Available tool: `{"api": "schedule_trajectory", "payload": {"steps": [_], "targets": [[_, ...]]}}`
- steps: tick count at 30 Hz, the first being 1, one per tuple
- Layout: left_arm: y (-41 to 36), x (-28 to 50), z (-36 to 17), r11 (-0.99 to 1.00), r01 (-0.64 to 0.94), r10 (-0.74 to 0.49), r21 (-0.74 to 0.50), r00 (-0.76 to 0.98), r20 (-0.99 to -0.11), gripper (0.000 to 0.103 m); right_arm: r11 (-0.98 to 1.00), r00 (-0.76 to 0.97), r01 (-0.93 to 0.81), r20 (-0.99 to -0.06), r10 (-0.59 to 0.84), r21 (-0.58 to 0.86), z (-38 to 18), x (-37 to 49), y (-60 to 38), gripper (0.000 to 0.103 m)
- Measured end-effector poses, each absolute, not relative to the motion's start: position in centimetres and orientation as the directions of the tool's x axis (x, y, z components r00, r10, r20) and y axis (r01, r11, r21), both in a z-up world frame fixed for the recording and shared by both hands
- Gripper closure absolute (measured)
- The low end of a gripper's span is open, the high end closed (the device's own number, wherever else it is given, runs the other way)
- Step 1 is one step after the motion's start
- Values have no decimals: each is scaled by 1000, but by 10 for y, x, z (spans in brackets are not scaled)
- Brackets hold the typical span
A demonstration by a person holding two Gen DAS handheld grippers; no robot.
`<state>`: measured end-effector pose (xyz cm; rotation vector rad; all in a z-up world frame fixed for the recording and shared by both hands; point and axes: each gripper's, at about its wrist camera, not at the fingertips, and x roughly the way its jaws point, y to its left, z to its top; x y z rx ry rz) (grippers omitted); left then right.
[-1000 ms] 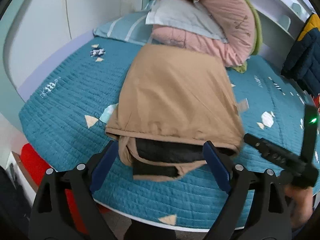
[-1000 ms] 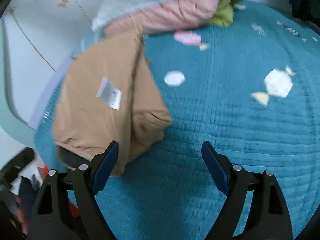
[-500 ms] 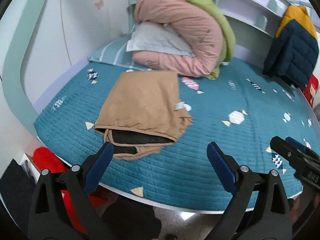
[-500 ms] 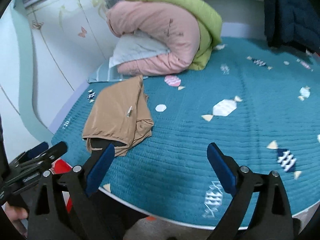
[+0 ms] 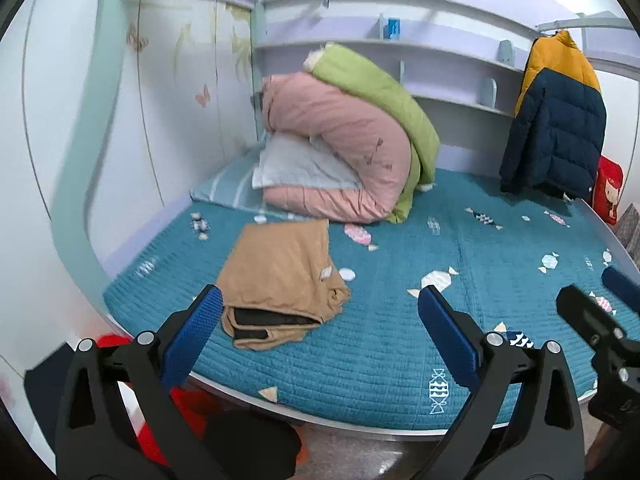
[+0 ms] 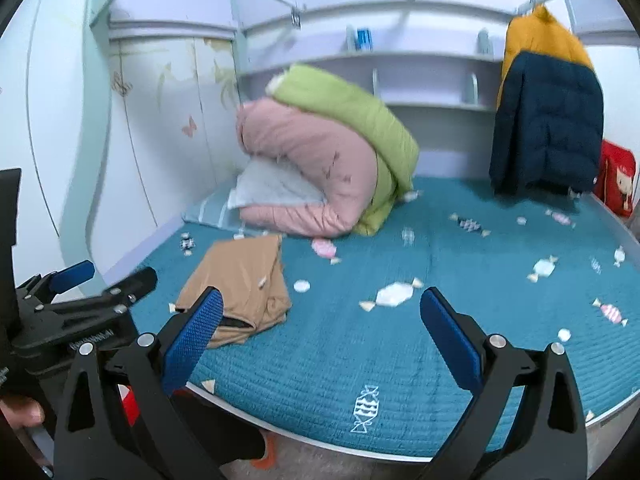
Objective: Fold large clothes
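I am holding my left gripper (image 5: 316,320) and my right gripper (image 6: 320,324) off the near edge of the bed (image 5: 380,364), both with fingers spread wide apart and gripping nothing. A second ago they were right at the tan trousers (image 5: 282,276); now I am pulling back, and the whole bed is coming into view. The trousers are lying folded into a compact rectangle at the near left of the bed, dark lining showing at the near edge, touching neither gripper. Judging by that, this fold is finished and I am stepping away. Farther back, a pink and green quilt (image 5: 344,152) is piled against the headboard, and a navy and yellow jacket (image 5: 556,128) is hanging at the far right.
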<state>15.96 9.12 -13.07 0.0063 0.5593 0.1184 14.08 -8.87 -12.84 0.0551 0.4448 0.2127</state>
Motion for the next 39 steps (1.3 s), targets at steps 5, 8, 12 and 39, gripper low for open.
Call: {"api": "schedule_trajectory", "payload": {"steps": [5, 8, 12, 39], "targets": [[76, 131, -104, 996, -82, 92, 41, 884, -459, 5, 983, 918, -176, -350, 185, 57, -109, 112, -94, 8], [68, 117, -92, 996, -74, 90, 55, 905, -416, 5, 983, 933, -174, -310, 181, 51, -99, 96, -99, 8], [56, 95, -74, 997, -51, 69, 60, 933, -352, 5, 984, 946, -173, -269, 179, 46, -89, 79, -105, 8], [28, 55, -39, 996, -47, 60, 77, 983, -172, 5, 989, 977, -138, -155, 143, 44, -68, 43, -124, 8]]}}
